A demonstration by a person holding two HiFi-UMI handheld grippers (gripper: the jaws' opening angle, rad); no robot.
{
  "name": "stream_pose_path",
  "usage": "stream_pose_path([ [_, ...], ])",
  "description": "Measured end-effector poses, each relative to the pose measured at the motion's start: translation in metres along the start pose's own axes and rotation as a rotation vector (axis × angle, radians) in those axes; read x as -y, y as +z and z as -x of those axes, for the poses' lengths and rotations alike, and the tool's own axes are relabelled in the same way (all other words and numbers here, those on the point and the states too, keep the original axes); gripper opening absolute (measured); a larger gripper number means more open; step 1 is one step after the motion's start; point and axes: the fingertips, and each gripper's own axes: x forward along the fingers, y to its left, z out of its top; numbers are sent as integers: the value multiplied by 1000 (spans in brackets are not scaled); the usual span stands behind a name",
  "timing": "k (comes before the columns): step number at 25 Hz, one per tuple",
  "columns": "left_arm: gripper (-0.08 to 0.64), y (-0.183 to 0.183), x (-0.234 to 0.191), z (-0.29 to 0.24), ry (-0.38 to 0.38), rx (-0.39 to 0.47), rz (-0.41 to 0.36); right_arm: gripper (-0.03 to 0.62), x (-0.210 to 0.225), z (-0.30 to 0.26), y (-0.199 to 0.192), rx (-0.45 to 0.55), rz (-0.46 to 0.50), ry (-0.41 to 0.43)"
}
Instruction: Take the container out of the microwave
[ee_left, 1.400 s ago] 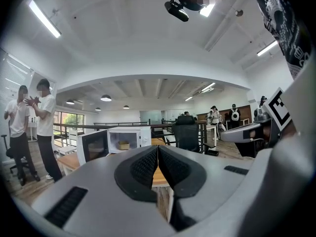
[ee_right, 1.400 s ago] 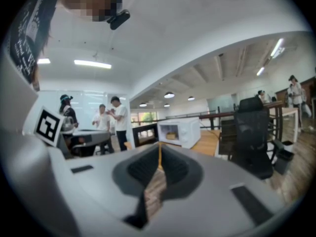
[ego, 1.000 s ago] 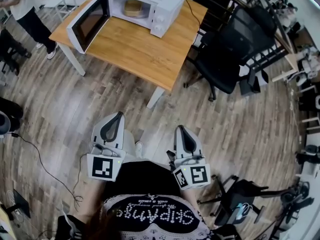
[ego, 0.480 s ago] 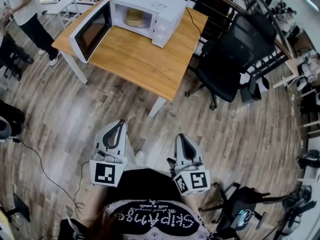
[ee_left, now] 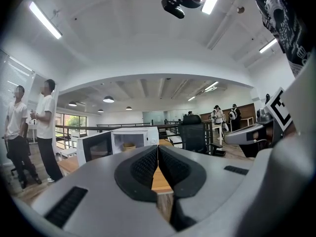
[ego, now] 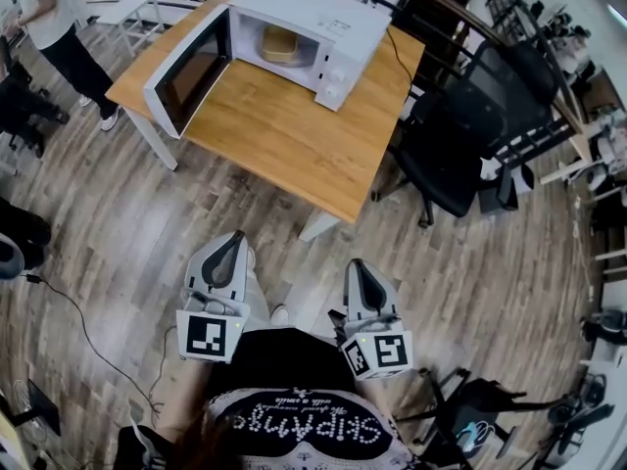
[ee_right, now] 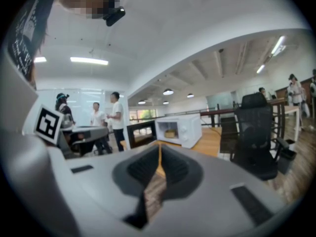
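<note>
A white microwave (ego: pixel 318 23) stands on a wooden table (ego: pixel 284 130) with its door (ego: pixel 186 67) swung wide open to the left. Inside sits a tan container (ego: pixel 279 43), also seen as a small tan container (ee_left: pixel 129 145) in the left gripper view and a tan container (ee_right: pixel 171 132) in the right gripper view. My left gripper (ego: pixel 232 238) and right gripper (ego: pixel 357 266) are held side by side over the wood floor, well short of the table. Both are shut and hold nothing.
A black office chair (ego: pixel 470 130) stands right of the table, close to its corner. People stand at the far left (ego: pixel 44 18). A cable (ego: pixel 88 331) trails on the floor at my left. More chairs and gear (ego: pixel 470 399) sit at the lower right.
The table and microwave have drawn nearer and lower in the head view as I moved toward them. Both grippers stay shut and level.
</note>
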Motion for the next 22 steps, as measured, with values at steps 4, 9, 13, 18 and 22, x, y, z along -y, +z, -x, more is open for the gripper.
stream_pose_path([
  [4,34,7,-34,-33,-8,5,-6,35,-2,-42,15,13,1,-11],
  [9,34,22,-74,-72,-36,13,-12,35,-8,-94,38,26,5,-27],
  [13,34,27,-98,-95,-62,9,-14,35,-16,-126,45,14,1,-38],
  [18,34,27,-126,-116,-86,8,-16,35,-27,-159,46,-3,0,-45],
  [22,34,25,-147,-127,-96,7,-11,37,-36,-186,47,-9,2,-42],
])
